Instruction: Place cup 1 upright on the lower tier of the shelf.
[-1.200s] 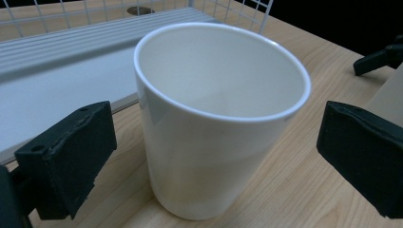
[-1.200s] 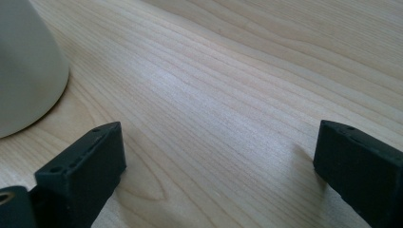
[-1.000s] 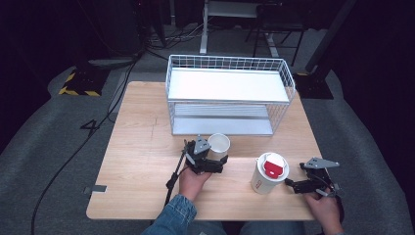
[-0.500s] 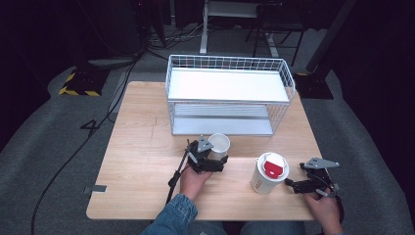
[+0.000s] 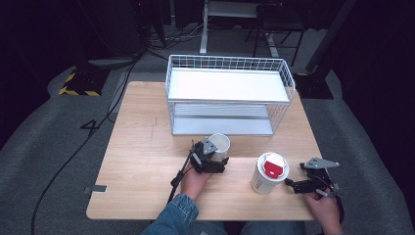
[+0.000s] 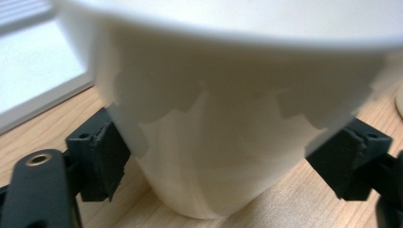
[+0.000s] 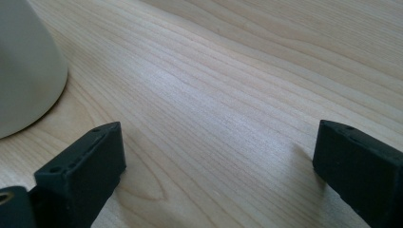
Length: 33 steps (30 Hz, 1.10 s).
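Observation:
An open white paper cup point(image 5: 219, 145) stands upright on the wooden table point(image 5: 142, 147), just in front of the wire rack. My left gripper point(image 5: 216, 157) reaches it from the near side. Its jaws have just been closing, and in the left gripper view both pads point(image 6: 102, 159) press against the lower wall of the cup point(image 6: 228, 133). A second cup with a red and white lid point(image 5: 268, 172) stands to the right. My right gripper point(image 5: 289, 185) rests open on the table just right of it, with bare wood between its jaws point(image 7: 218, 161) and the cup's side point(image 7: 23, 71) at the left edge.
A white wire rack point(image 5: 230, 93) with an upper and a lower shelf takes up the far half of the table. A black cable point(image 5: 178, 178) trails from the left gripper toward the near edge. Dark floor with cables surrounds the table.
The left gripper's jaws have closed onto the white cup after edging slightly toward it. The right hand and the lidded cup have not moved.

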Available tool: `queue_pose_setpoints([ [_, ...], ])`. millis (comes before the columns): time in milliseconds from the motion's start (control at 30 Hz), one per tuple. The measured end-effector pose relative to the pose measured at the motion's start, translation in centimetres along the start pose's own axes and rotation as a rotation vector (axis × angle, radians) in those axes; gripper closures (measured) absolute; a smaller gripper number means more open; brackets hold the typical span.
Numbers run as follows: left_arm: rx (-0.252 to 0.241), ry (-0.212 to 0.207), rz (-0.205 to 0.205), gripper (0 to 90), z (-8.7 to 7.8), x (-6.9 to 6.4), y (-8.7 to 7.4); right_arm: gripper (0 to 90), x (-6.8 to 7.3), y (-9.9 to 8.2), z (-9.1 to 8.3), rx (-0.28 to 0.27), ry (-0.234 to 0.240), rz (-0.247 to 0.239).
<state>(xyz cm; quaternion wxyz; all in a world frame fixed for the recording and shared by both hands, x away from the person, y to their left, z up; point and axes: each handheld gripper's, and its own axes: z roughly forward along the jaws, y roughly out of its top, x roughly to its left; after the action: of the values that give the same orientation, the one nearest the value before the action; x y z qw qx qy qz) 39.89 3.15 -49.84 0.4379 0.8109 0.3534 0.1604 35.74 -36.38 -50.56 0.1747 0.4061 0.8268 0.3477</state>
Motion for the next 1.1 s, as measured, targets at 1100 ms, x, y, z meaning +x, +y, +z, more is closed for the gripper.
queue_pose_setpoints([
  [1100,0.005,-0.003,0.045,23.5,-1.5,-1.2,2.0,3.6,0.0,0.0,0.0,0.000,-0.001,0.000],
])
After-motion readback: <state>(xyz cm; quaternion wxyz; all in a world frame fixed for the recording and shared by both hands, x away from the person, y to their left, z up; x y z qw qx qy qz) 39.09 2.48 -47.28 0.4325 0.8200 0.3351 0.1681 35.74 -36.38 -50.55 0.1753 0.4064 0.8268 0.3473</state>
